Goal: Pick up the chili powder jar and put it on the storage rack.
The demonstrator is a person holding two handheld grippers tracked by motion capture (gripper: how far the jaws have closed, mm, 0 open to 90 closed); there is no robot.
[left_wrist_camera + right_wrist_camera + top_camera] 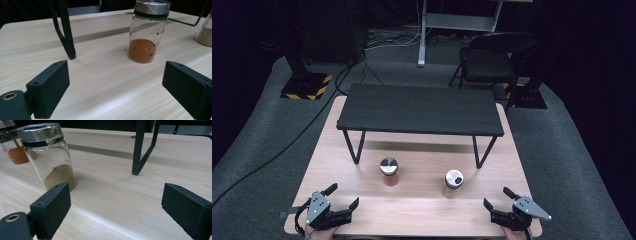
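Two glass jars with metal lids stand upright on the light wooden table (422, 212). The left jar holds orange powder (389, 172) (146, 32). The right jar holds tan powder (453, 184) (50, 157). My left gripper (344, 194) (116, 75) rests at the near left edge, open, with bare tabletop between its jaws and the orange jar ahead and to the right. At the near right edge, my right gripper (496, 196) (116, 195) is open and empty too, and the tan jar stands ahead of its left jaw, apart from it.
A low black shelf (419, 110) on thin metal legs (66, 32) (142, 147) spans the far half of the table behind the jars. On the carpet beyond are a black folding chair (492, 57), a stand with a yellow-striped base (304, 86) and cables.
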